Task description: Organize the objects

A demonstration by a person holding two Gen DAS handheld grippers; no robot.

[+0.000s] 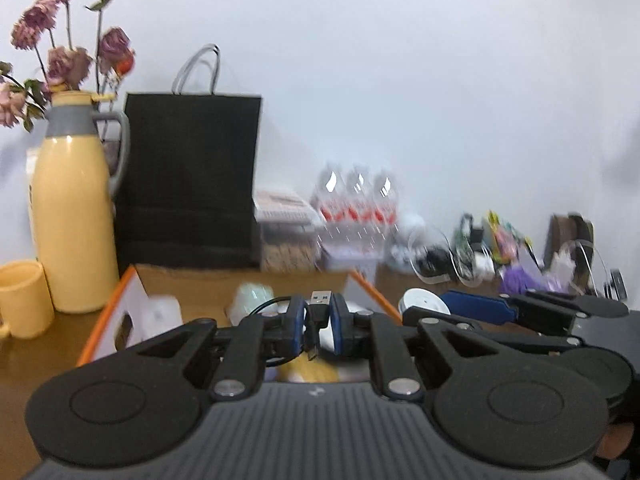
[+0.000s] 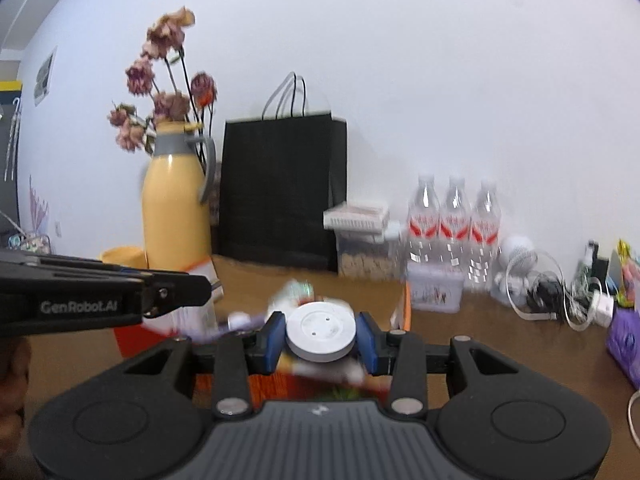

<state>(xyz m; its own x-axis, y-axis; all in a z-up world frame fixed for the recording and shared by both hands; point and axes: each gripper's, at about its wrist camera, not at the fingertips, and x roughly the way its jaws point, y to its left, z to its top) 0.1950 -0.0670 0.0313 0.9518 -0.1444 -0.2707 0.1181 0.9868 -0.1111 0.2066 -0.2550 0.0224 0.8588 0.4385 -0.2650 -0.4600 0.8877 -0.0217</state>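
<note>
In the left wrist view my left gripper [image 1: 319, 322] is shut on a black USB cable [image 1: 317, 312], whose metal plug sticks up between the blue pads. It hangs above an orange-edged cardboard box [image 1: 108, 312] with several items inside. In the right wrist view my right gripper [image 2: 321, 336] is shut on a white round disc [image 2: 321, 330], held flat between the blue pads over the same box [image 2: 404, 312]. The disc [image 1: 425, 301] and the right gripper's fingers [image 1: 480, 306] show at the right of the left wrist view. The left gripper's body [image 2: 100, 300] reaches in from the left of the right wrist view.
Behind the box stand a yellow thermos jug [image 1: 74, 216] with dried flowers, a yellow cup [image 1: 22, 300], a black paper bag [image 1: 192, 180] and three water bottles [image 2: 454, 224]. Tangled cables and small electronics [image 2: 552, 292] lie at the right on the wooden table [image 2: 500, 340].
</note>
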